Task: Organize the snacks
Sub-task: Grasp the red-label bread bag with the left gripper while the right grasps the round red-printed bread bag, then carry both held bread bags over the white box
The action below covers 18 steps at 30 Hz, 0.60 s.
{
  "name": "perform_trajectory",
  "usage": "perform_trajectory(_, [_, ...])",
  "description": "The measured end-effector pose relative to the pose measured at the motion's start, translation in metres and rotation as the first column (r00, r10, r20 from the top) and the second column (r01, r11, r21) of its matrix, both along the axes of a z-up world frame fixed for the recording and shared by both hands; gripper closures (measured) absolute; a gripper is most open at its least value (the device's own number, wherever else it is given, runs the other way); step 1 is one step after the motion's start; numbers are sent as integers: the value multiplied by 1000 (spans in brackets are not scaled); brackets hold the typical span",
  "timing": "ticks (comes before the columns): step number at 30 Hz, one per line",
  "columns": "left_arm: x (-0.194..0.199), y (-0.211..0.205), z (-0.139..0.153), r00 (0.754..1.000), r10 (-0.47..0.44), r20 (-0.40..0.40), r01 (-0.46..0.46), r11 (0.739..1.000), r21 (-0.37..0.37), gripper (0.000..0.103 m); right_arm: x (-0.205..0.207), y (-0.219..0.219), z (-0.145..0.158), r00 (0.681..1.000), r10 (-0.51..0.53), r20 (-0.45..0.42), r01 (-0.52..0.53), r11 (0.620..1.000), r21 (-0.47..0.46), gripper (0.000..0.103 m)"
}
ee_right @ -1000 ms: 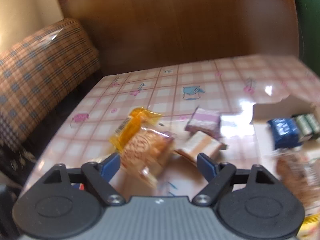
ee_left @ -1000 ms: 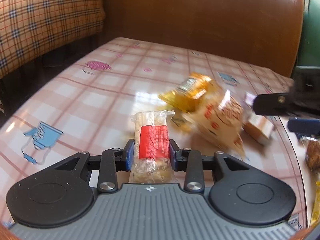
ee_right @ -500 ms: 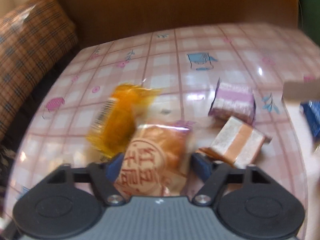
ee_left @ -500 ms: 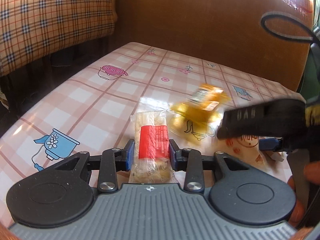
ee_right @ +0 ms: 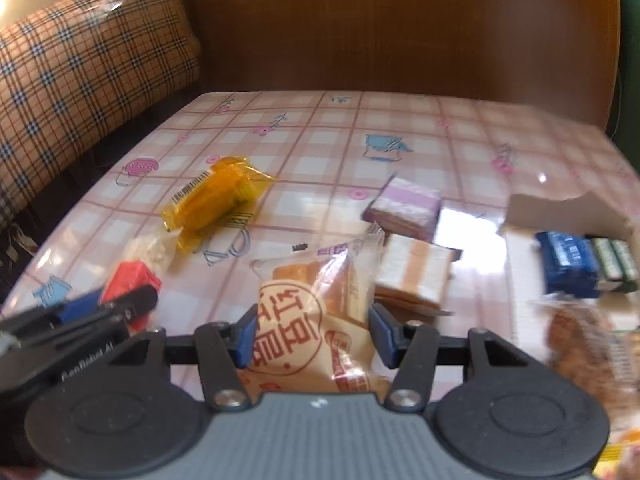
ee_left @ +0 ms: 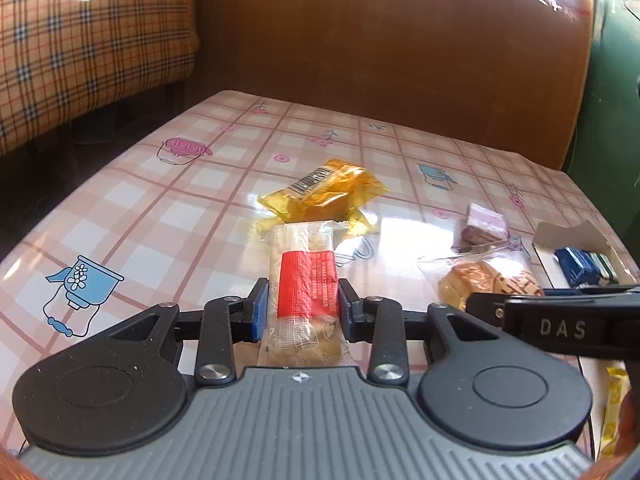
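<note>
Glossy plastic tablecloth (ee_left: pixel 160 216); crinkly clear wrapper (ee_left: pixel 302 280); plaid cloth cushion (ee_right: pixel 80 80); seemingly wooden back panel (ee_left: pixel 380 52).

Left tool (ee_left: pixel 303 312) clamped on red-labelled snack packet (ee_left: pixel 304 280) above checked tablecloth (ee_left: pixel 160 208).

A home living or dining room: a plaid-upholstered sofa (ee_right: pixel 80 64) stands beside a tabletop (ee_left: pixel 168 200) covered in a glossy pink checked oilcloth printed with teapots and flowers, a wood-panelled wall (ee_left: pixel 380 48) rises behind, and wrapped snacks (ee_right: pixel 218 200) lie scattered about.
</note>
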<state>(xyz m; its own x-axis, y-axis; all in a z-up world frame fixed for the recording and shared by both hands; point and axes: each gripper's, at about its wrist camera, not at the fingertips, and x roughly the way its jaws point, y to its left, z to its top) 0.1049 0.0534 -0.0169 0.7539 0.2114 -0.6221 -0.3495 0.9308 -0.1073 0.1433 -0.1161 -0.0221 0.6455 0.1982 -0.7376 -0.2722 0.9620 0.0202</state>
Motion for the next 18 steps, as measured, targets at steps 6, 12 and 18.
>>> perform_trajectory(6, [-18,-12,8,1000,-18,-4,18,1000,-6,61,-23,-14,12,999,7,42,-7,1000,5,48])
perform_trajectory(12, [-39,-22,21,1000,-27,4,26,1000,9,61,-49,-23,28,995,22,95,-22,1000,5,48])
perform_trajectory(18, [-54,-37,36,999,-34,19,33,999,25,61,-67,-32,40,992,15,125,-16,1000,8,48])
